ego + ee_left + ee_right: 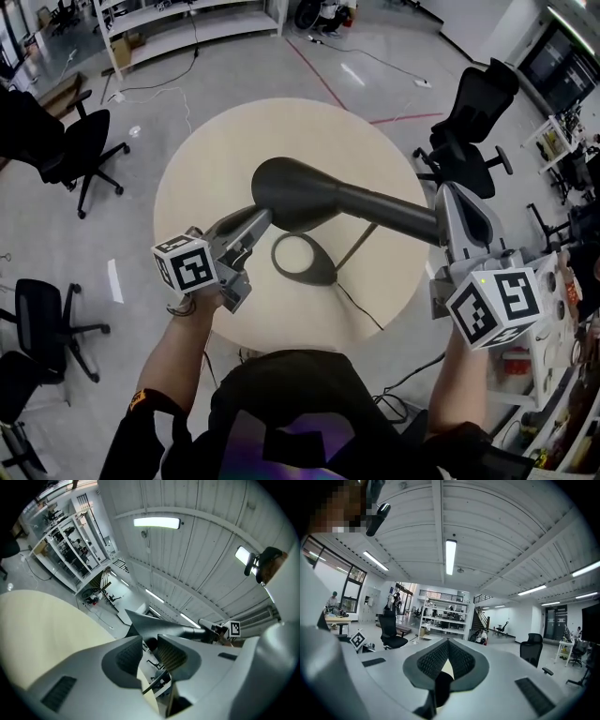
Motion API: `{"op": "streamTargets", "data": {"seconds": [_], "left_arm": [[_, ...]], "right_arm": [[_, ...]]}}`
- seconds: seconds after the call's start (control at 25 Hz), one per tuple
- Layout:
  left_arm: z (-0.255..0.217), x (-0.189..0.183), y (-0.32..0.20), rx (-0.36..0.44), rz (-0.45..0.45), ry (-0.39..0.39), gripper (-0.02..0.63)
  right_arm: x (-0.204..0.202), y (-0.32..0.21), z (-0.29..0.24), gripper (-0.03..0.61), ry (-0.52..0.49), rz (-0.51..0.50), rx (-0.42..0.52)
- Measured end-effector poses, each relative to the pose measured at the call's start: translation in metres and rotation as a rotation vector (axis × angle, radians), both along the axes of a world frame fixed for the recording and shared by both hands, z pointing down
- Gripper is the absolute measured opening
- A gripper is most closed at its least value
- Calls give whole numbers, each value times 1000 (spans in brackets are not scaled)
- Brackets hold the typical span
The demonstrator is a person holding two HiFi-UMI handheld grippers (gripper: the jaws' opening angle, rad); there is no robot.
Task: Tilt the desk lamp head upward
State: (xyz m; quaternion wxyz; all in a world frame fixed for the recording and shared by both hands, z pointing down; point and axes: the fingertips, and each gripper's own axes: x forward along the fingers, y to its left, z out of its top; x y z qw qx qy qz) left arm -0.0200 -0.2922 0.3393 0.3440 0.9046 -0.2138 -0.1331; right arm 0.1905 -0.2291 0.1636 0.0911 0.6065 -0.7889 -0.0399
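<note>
Lamp head (291,192) hangs over the round table (202,159) in the head view. Its lamp arm (384,211) runs right into my right gripper (446,217), and the ring base (302,260) sits on the table below. I judge the head to be a light, rigid, smooth shell on a stiff hinge, so the near rim is the place to take it. My left gripper (260,223) reaches level to that rim, forearm low.

In the left gripper view my jaws stand apart, with the lamp head (152,626) just past the tips and nothing pinched.

In the right gripper view the tips meet, and the dark lamp arm (437,688) sits clamped low between the jaws. That grip, I reckon, steadies the lamp against tipping.
</note>
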Motion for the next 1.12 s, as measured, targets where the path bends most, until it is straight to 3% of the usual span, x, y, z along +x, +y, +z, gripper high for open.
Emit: {"op": "streamTargets", "data": {"seconds": [0.6,1.12], "left_arm": [[-110,-17,-12,237,-64,-24,109],[-206,1,8,435,-17,-6,81]], "right_arm": [[27,19,51,11,-142,120,-35],[28,18,85,9,-128,215,-73]]}}
